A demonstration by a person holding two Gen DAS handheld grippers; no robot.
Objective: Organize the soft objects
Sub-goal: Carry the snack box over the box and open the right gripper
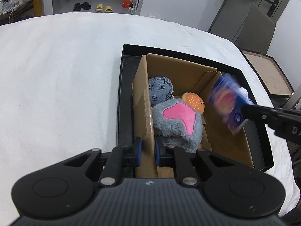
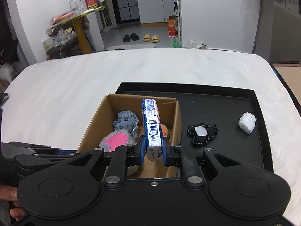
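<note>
- We hold the left gripper (image 1: 147,150) clamped on the near left wall of the cardboard box (image 1: 143,101), one pad outside the wall and one inside, so the box is steadied where it sits in the black tray (image 2: 252,98).
- We hold the right gripper (image 2: 154,151) closed on a blue tissue pack (image 2: 152,124), gripped at its near end; its long axis runs straight away from the jaws toward the far side.
- In the right wrist view the pack hangs over the open box, its far end just short of the far wall. The left wrist view shows it blurred at the box's right side, above the right wall.
- The relation that matters: the free floor of the box lies below and slightly left of the pack, between the right wall and the toys already inside.
- Inside we see a grey plush with a pink patch (image 1: 178,124), a denim doll (image 1: 160,90) and a small burger toy (image 1: 193,101), all toward the left and far side.
- Still on the tray, right of the box, lie a black felt piece (image 2: 202,133) and a white wad (image 2: 247,122); the right hand is the nearer one for both.
- We judge the next step to be lowering the pack in and letting go.
</note>
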